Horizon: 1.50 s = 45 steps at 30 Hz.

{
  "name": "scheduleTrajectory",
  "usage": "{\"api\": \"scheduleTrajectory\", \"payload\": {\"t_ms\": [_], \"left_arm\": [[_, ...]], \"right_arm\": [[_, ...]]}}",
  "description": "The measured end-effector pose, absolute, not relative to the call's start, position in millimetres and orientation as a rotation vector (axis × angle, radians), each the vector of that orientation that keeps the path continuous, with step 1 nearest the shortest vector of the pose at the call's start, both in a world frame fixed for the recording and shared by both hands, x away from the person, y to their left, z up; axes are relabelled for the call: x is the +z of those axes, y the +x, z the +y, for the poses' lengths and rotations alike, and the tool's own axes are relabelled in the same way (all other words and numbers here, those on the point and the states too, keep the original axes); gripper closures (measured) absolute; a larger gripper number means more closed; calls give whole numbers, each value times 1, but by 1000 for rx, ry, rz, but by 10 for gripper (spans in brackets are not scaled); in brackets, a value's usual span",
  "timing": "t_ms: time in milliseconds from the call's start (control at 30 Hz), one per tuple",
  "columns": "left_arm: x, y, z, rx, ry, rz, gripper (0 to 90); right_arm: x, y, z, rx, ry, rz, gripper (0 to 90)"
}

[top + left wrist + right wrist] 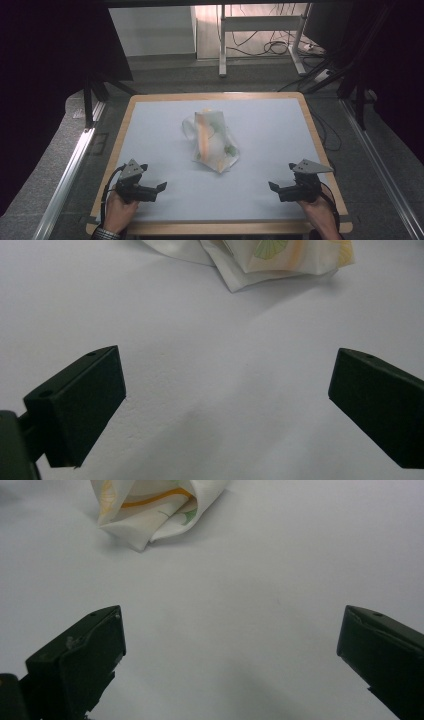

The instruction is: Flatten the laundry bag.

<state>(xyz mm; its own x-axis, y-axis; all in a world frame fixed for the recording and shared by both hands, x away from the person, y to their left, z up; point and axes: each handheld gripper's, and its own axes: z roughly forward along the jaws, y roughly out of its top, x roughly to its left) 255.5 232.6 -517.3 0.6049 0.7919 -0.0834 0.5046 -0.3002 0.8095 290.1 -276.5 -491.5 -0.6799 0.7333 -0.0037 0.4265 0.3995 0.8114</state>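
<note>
Held low near the front edge of the bench (150,107), one in each hand: left gripper (159,189) at the near left corner with jaws aimed rightward and inward, right gripper (274,188) at the near right corner with jaws aimed leftward, mirroring it. Forearms entering from the bottom, hands wrapped around the handles, grey three-cornered plates on top. Both pairs of jaws spread wide, nothing between them but bare pale bench surface, as seen in the left gripper view (225,395) and the right gripper view (230,645). No readable writing or brand anywhere; only a printed pattern of orange bands and green leaf-like shapes on the crumpled white cloth (212,142). Cloth bunched in a heap at the middle of the bench, between the two grippers and farther back, well apart from each. At the top edge of the left gripper view (280,257), ahead and slightly right of the jaws; in the right gripper view (150,510), ahead and to the upper left, untouched.
</note>
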Motion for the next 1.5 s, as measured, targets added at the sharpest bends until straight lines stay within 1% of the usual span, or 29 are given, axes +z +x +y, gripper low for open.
{"api": "scheduleTrajectory", "payload": {"t_ms": [200, 367, 467, 767, 867, 1000, 1233, 1433, 1500], "left_arm": [[-519, 257, 229, 404, 2013, 1013, 29], [-519, 256, 226, 424, 2033, 978, 33], [-517, 256, 223, 413, 2037, 962, 33], [-517, 258, 217, 408, 2064, 1004, 21], [-516, 258, 217, 424, 2066, 1009, 13], [-516, 258, 215, 446, 2083, 1001, 8], [-515, 258, 215, 441, 2079, 996, 11], [-512, 258, 214, 449, 2083, 987, 36], [-511, 258, 213, 459, 2085, 981, 42]], "right_arm": [[-491, 291, -273, 1174, 992, 2316, 0], [-491, 292, -269, 1163, 985, 2331, 0], [-491, 294, -267, 1169, 974, 2333, 0], [-489, 298, -258, 1166, 998, 2359, 2], [-490, 300, -255, 1167, 1007, 2358, 2], [-492, 303, -250, 1154, 1016, 2376, 0], [-491, 308, -242, 1175, 1037, 2382, 0], [-492, 314, -239, 1156, 1060, 2401, 23], [-492, 317, -238, 1158, 1057, 2415, 56]]}}
